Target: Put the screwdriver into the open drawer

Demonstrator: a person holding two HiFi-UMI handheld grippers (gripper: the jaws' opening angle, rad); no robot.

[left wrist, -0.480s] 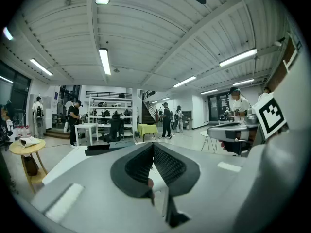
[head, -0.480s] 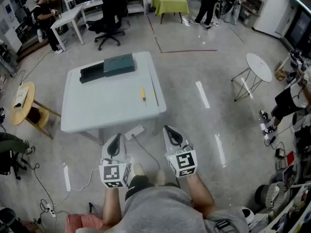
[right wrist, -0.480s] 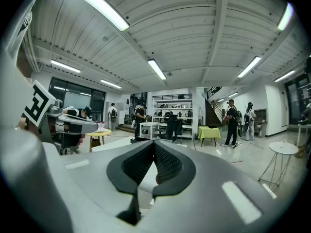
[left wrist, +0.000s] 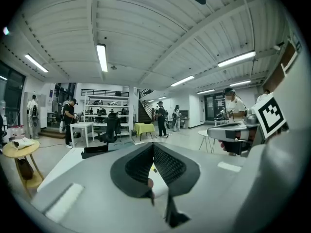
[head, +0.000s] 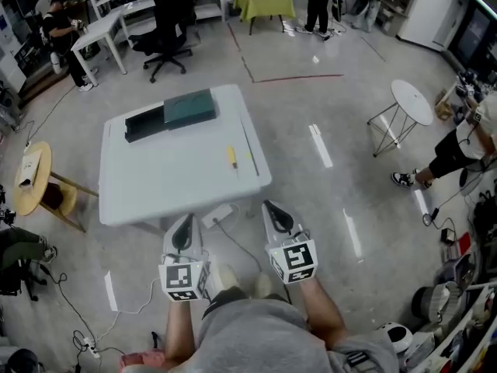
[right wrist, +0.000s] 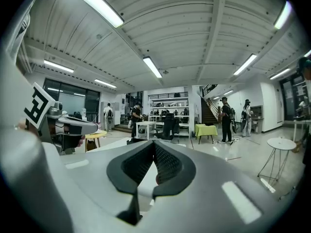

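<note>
A yellow-handled screwdriver [head: 231, 156] lies on the white table [head: 171, 185] near its right edge. At the table's far side stands a dark green drawer unit [head: 189, 107], with its black open drawer [head: 144, 123] pulled out to the left. Both grippers hang below the table's near edge, over the floor and well short of the screwdriver. The left gripper [head: 182, 231] [left wrist: 152, 147] has its jaws together and holds nothing. The right gripper [head: 277, 217] [right wrist: 154, 144] is also shut and empty. The drawer unit [left wrist: 95, 151] shows far ahead in the left gripper view.
A white power strip with cables [head: 220, 214] lies on the floor under the table's near edge. A round wooden table [head: 31, 173] stands left, a round white side table [head: 413, 103] right. A person [head: 466, 142] stands at the right edge; chairs, desks and people fill the back.
In the head view the table has drawn slightly nearer and larger. Both grippers keep the same place and stay shut.
</note>
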